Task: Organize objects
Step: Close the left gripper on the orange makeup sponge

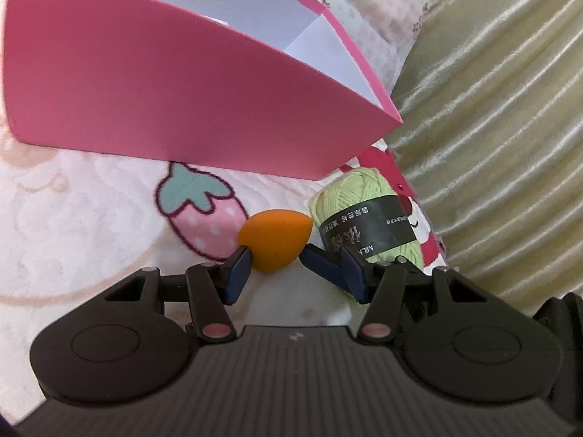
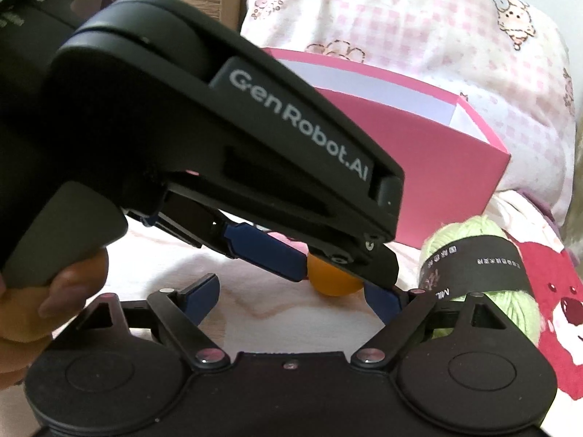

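An orange egg-shaped sponge lies on the bedsheet between the blue fingertips of my left gripper, which touch its sides. It also shows in the right wrist view, partly hidden by the left gripper's body. A light green yarn ball with a dark label lies just right of it, also in the right wrist view. A pink open box with a white inside stands behind, also in the right wrist view. My right gripper is open and empty, low behind the sponge.
A pink-and-white sheet with a strawberry print covers the bed. A shiny olive-green quilt rises at the right. A red plush-print patch lies by the yarn. A hand holds the left gripper's handle.
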`<state>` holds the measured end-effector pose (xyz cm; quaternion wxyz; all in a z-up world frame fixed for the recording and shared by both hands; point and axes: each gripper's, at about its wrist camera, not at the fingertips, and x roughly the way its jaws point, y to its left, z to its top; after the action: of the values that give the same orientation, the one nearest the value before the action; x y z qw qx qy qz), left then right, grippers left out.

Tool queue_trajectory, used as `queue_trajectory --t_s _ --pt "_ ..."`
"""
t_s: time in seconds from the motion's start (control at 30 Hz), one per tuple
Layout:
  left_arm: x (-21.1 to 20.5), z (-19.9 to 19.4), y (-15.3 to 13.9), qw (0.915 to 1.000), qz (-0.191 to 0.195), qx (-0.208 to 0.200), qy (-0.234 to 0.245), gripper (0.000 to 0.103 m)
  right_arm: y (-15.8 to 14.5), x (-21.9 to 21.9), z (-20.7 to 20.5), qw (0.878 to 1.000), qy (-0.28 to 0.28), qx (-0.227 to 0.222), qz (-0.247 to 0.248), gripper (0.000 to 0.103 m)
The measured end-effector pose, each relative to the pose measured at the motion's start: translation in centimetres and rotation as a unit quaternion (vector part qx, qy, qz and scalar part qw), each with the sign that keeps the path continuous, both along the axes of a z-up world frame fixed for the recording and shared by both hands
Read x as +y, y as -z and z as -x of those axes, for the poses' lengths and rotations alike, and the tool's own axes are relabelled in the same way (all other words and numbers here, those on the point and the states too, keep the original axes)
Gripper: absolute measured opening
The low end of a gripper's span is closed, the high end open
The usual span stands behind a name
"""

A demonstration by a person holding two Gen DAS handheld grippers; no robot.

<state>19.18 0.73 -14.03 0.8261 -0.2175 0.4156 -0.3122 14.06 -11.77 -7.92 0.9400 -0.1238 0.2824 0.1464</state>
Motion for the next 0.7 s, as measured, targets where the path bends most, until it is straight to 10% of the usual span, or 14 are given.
queue_trajectory --t_s 0.7 --pt "3.7 1.1 -0.7 0.9944 -0.078 0.009 -0.071 0.046 -1.4 -0.7 0.7 0.994 0.022 0.064 -0.090 0.085"
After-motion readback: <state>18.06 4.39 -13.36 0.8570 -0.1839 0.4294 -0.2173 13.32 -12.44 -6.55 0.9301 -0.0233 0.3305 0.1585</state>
